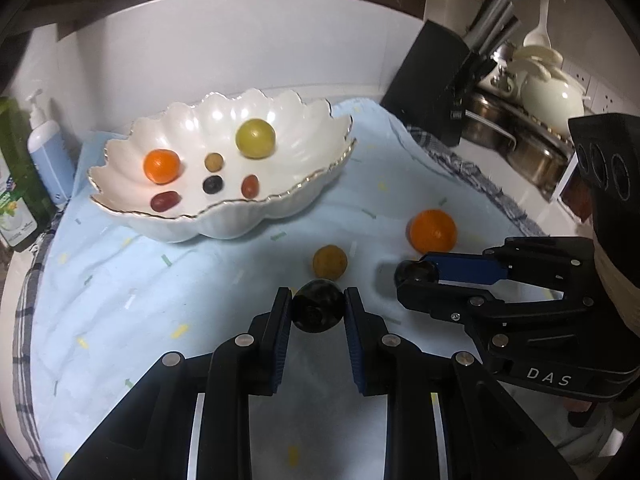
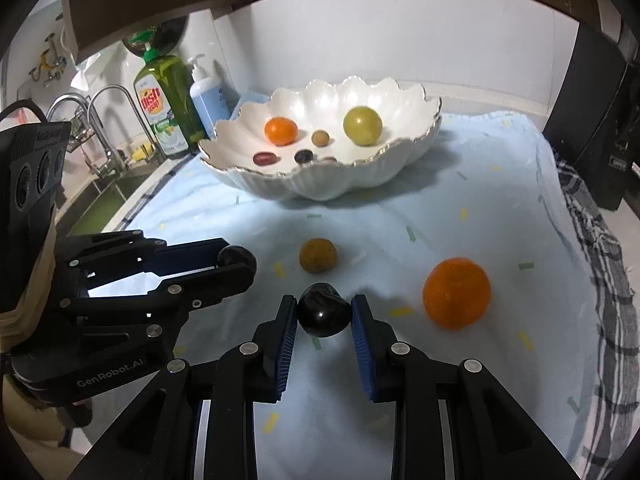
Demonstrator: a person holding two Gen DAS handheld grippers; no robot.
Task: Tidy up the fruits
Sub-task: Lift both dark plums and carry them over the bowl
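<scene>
My left gripper (image 1: 318, 300) is shut on a dark round fruit (image 1: 318, 312) just above the light blue cloth (image 1: 160, 280). To its right, my right gripper (image 2: 325, 304) is shut on a second dark fruit (image 2: 322, 312). Each gripper also shows in the other's view, the right gripper (image 1: 414, 276) and the left gripper (image 2: 238, 262). On the cloth ahead lie a brown fruit (image 1: 330, 262) and an orange (image 1: 432, 231). Behind them a white scalloped bowl (image 1: 240, 224) holds a small orange (image 1: 161, 166), a green fruit (image 1: 255, 138) and several small fruits.
A green dish soap bottle (image 2: 164, 104), a blue pump bottle (image 2: 208, 96) and a sink with taps (image 2: 108, 120) are at the left. A black knife block (image 1: 432, 84) and steel pots (image 1: 532, 152) stand at the right. A checked towel (image 2: 600, 248) edges the cloth.
</scene>
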